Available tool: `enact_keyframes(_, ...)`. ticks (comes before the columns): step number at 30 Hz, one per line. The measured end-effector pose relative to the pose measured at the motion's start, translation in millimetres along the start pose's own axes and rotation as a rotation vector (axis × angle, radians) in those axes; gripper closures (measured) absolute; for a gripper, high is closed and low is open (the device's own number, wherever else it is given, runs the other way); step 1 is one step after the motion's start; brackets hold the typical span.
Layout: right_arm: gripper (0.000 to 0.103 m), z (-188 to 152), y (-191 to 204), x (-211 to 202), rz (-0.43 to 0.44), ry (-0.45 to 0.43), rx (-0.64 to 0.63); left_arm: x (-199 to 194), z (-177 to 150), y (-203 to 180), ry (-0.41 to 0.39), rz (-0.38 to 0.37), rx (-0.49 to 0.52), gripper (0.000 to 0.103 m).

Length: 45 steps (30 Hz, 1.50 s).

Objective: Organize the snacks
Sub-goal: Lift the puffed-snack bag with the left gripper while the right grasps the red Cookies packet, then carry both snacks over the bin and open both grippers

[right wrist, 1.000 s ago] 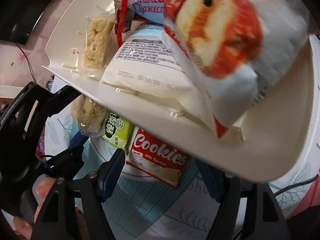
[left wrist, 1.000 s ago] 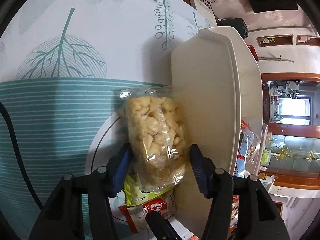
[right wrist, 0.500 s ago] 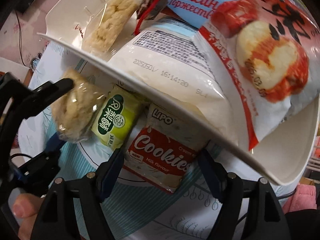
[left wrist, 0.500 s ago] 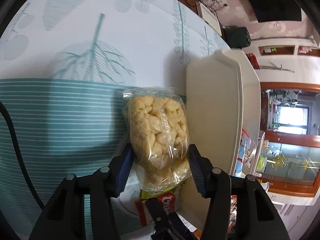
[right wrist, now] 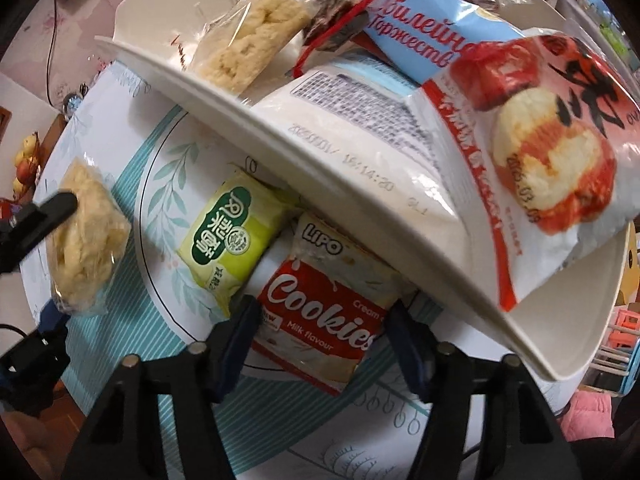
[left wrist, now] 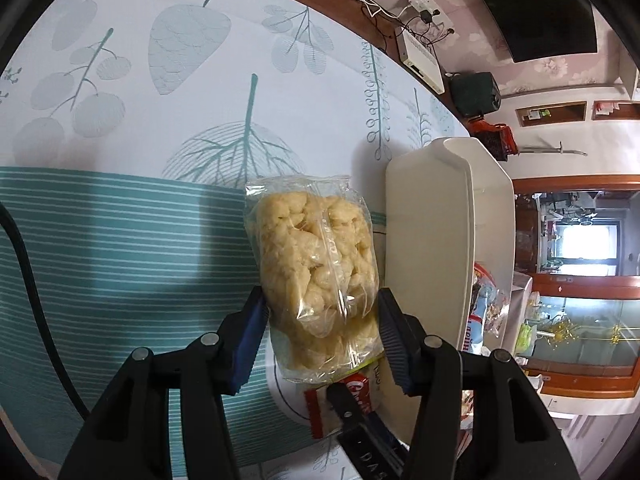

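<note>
The white tray (right wrist: 360, 184) overhung the cookie packet (right wrist: 328, 320) and green packet (right wrist: 224, 236), blocking access from above. The tablecloth (left wrist: 120, 240) to the left lay open.

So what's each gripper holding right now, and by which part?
The left gripper grips the clear snack bag by its lower sides. The right gripper is closing around the Cookies pack's lower end, not yet pressing it.

The puffed snack bag (left wrist: 316, 276) is clear, crinkled plastic film. The tray (right wrist: 360, 216) looks like smooth cream plastic, slightly shiny. The cookie packet (right wrist: 324, 316) is glossy printed foil. The tablecloth (left wrist: 120, 240) seems smooth and matt.
</note>
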State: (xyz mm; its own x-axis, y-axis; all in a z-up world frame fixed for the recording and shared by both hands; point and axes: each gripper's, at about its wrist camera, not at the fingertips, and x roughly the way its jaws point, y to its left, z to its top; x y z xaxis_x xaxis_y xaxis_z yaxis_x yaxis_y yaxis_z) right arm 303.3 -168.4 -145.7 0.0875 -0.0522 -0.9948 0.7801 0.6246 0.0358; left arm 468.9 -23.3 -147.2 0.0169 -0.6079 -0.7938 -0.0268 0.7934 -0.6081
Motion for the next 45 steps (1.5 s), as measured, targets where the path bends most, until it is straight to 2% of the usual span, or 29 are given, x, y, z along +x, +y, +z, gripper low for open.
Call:
enact_keyframes(7,0.052,-2.3,-3.9,-3.6,0.047,0.0,-0.017,-15.5,1.0,4.6,-0.026,0.003,0.017,0.05)
enact_keyframes(19,0.053,-32.5,-14.1,-19.0,0.146,0.087,-0.134,-43.9,-14.1,-2.3,-0.071,-0.023,0.057,0.05)
enact_keyframes(21,0.053,-38.9,-13.0,-24.4,0.175,0.098,-0.167,-49.0,-17.7,-3.5,-0.077,-0.03,0.062,0.05)
enact_keyframes(23,0.053,-41.7,-13.3,-32.3,0.249,0.104,-0.2,-55.6,-21.6,-6.0,-0.085,-0.032,0.074,0.05)
enact_keyframes(27,0.053,-43.0,-9.4,-48.7,0.348,0.069,-0.285,-69.7,-28.7,-11.5,-0.121,-0.044,0.092,0.05)
enact_keyframes(34,0.053,-38.4,-17.2,-82.5,0.457,-0.029,-0.404,-92.8,-43.1,-30.3,-0.243,-0.062,0.162,0.05)
enact_keyframes(36,0.053,-32.9,-19.2,-89.1,0.474,-0.057,-0.425,-96.6,-47.6,-35.1,-0.266,-0.062,0.18,0.05)
enact_keyframes(45,0.053,-5.2,-45.6,-128.4,0.507,-0.195,-0.515,-98.6,-66.6,-68.1,-0.339,-0.168,0.217,0.05)
